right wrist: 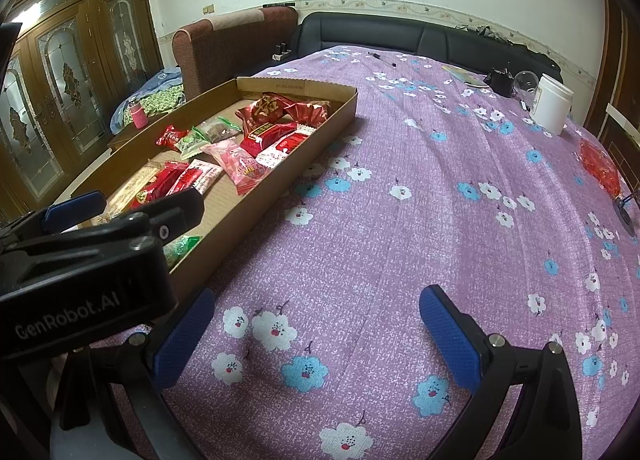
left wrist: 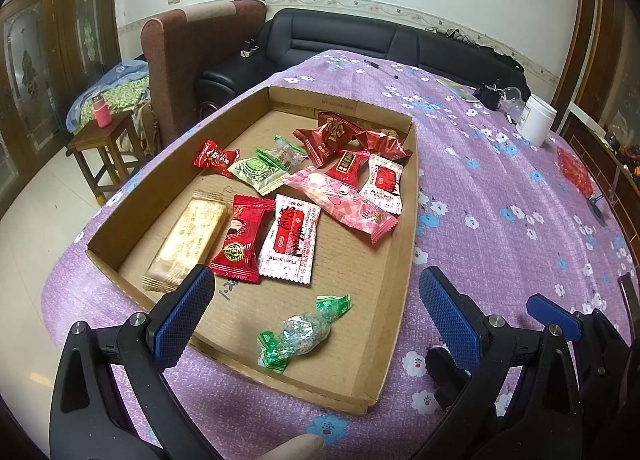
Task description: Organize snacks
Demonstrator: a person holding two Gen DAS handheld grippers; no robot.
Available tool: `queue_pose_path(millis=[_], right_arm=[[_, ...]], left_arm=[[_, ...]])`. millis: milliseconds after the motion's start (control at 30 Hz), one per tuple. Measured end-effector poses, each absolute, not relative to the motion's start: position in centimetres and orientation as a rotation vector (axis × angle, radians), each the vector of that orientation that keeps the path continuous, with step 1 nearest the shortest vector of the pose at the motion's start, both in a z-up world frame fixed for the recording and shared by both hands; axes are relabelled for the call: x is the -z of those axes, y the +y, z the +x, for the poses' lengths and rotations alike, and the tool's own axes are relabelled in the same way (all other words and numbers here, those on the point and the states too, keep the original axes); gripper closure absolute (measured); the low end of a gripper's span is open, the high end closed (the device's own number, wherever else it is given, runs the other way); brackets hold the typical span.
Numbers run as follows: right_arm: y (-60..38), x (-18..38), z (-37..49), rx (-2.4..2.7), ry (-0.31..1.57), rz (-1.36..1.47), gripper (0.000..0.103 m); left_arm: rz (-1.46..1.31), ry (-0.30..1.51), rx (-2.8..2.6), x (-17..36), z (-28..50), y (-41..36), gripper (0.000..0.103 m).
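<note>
A shallow cardboard tray (left wrist: pixel 400 284) lies on the purple flowered tablecloth and holds several wrapped snacks. A green-wrapped candy (left wrist: pixel 298 334) lies alone near its front edge. A beige biscuit pack (left wrist: pixel 188 238), a red packet (left wrist: pixel 240 238) and a white-red packet (left wrist: pixel 290 240) lie side by side further in. My left gripper (left wrist: pixel 316 312) is open and empty, hovering over the tray's near end above the green candy. My right gripper (right wrist: pixel 318 338) is open and empty over bare cloth right of the tray (right wrist: pixel 280 179). The left gripper's body (right wrist: pixel 92 256) shows at the right wrist view's left.
A white jar (right wrist: pixel 554 103), a glass (right wrist: pixel 526 81), a black object (right wrist: pixel 500 81) and a pen (right wrist: pixel 382 59) sit at the table's far side. A red packet (right wrist: pixel 600 165) lies at the right edge. A black sofa (left wrist: pixel 360 35), a brown armchair and a wooden stool stand beyond.
</note>
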State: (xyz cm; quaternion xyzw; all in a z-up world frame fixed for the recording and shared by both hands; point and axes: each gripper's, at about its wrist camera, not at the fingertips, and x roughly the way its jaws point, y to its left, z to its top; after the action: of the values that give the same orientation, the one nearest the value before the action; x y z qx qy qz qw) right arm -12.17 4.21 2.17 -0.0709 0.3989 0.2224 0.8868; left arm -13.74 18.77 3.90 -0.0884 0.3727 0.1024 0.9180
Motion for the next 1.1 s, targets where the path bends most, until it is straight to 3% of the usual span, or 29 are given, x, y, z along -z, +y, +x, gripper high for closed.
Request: queue_pose_path(millis=[1100], right_arm=[[4.13,-2.24,-12.16,-0.467,0.845,-0.135,0.000]], left_arm=[[-0.186,0.777,-0.203,-3.44,-13.69,18.92,0.000]])
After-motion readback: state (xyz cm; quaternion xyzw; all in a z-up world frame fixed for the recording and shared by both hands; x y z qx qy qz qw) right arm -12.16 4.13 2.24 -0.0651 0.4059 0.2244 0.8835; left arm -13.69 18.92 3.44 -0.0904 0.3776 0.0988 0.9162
